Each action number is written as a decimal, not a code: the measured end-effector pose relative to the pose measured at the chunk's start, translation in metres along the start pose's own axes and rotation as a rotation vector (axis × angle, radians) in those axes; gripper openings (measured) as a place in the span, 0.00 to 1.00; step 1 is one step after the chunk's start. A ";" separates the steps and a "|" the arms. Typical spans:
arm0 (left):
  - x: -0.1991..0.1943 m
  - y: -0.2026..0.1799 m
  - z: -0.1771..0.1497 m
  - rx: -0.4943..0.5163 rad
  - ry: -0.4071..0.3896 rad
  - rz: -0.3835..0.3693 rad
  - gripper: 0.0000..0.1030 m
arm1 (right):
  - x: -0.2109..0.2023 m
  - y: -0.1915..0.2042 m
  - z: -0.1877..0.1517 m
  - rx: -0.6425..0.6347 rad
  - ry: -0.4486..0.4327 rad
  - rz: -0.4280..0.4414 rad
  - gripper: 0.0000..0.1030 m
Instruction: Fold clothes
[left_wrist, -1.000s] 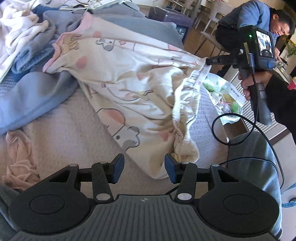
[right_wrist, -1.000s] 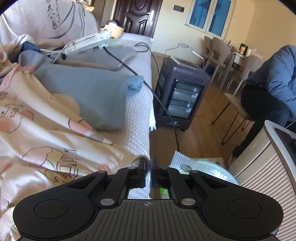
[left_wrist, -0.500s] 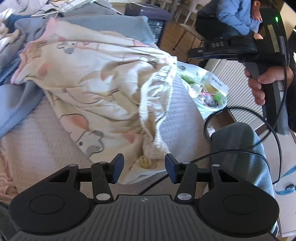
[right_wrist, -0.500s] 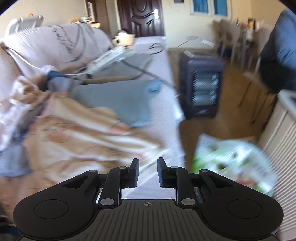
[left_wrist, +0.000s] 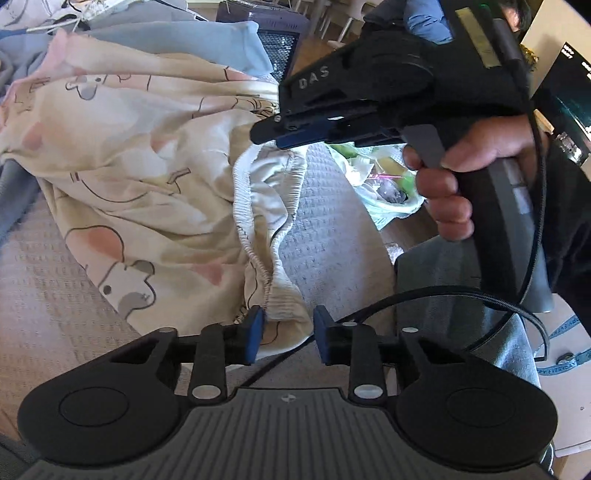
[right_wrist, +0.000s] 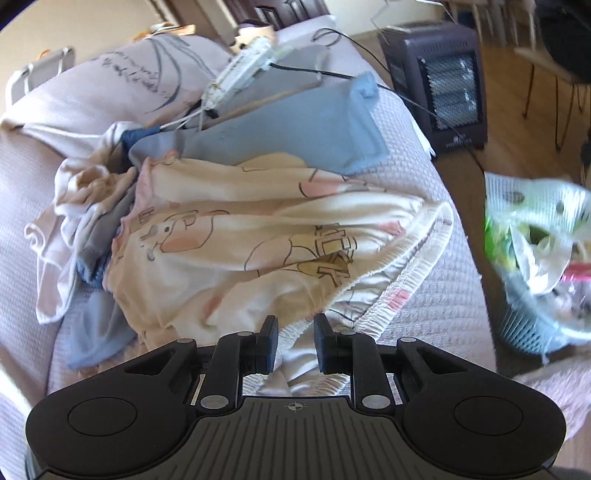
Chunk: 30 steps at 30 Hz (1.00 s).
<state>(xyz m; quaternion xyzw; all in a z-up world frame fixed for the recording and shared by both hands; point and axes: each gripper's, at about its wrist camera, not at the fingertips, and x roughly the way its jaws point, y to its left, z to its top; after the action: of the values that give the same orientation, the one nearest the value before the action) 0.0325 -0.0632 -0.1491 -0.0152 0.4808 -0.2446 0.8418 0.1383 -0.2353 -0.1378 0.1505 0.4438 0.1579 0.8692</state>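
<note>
Cream cartoon-print pyjama trousers (left_wrist: 147, 177) lie spread on the sofa, with the elastic waistband (left_wrist: 255, 236) towards me. They also show in the right wrist view (right_wrist: 258, 236). My left gripper (left_wrist: 286, 339) is open, its jaws on either side of the near corner of the waistband. My right gripper (right_wrist: 295, 345) is open just above the waistband edge (right_wrist: 399, 295). In the left wrist view the right gripper (left_wrist: 291, 136) hovers over the far end of the waistband, held in a hand.
A blue-grey garment (right_wrist: 295, 125) and a pile of white and pink clothes (right_wrist: 74, 206) lie behind the trousers. An electric heater (right_wrist: 439, 81) and a bin with a plastic bag (right_wrist: 539, 251) stand beside the sofa. A black cable (left_wrist: 461, 295) hangs nearby.
My right gripper has opened and swung from facing the room down over the waistband. My left gripper has moved forward onto the near waistband corner, staying open.
</note>
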 end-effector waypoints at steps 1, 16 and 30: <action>0.000 0.000 0.000 0.000 -0.003 -0.005 0.21 | 0.002 0.001 -0.001 -0.006 -0.004 -0.006 0.19; 0.003 -0.003 0.000 0.003 0.010 -0.071 0.22 | -0.015 -0.021 0.003 0.096 -0.003 -0.005 0.09; 0.004 0.000 -0.008 -0.005 0.028 -0.055 0.22 | 0.009 0.011 -0.009 0.039 0.037 -0.023 0.22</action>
<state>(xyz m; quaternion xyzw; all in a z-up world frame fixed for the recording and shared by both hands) 0.0277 -0.0629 -0.1571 -0.0272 0.4928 -0.2666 0.8278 0.1348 -0.2207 -0.1448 0.1596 0.4644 0.1419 0.8595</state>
